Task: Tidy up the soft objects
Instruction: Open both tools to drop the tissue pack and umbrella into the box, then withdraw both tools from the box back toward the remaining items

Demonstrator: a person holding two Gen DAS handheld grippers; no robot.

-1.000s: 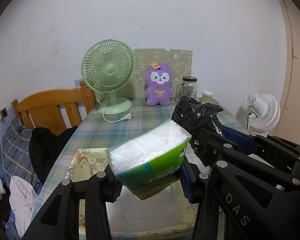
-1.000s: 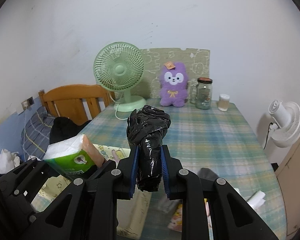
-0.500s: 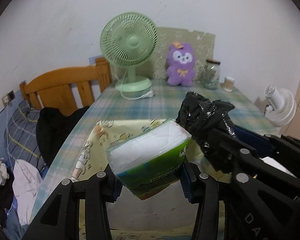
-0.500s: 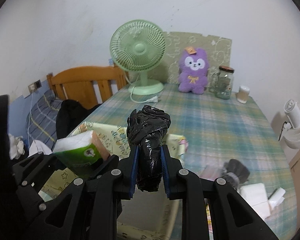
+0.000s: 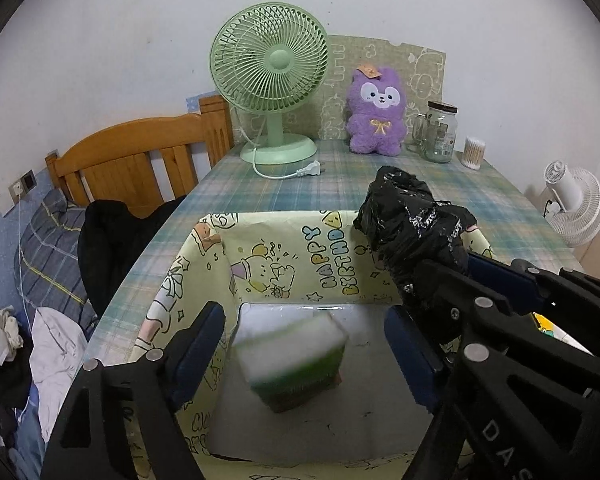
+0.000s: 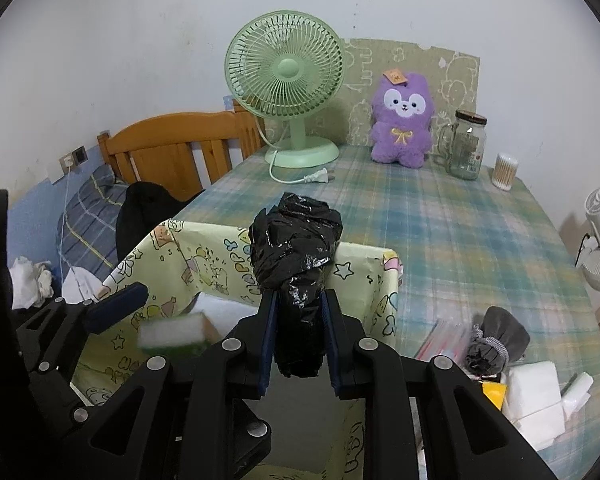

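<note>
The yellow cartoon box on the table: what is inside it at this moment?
Inside the yellow box a green-and-white tissue pack, blurred, lies or falls over a white bottom between the open left gripper. The near corners are covered by both grippers, so anything there cannot be seen.

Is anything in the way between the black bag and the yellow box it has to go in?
Nothing visible blocks it. The right gripper holds the black bag above the open top of the yellow box. Inside are only a white pack and the blurred green tissue pack below the open left gripper.
</note>
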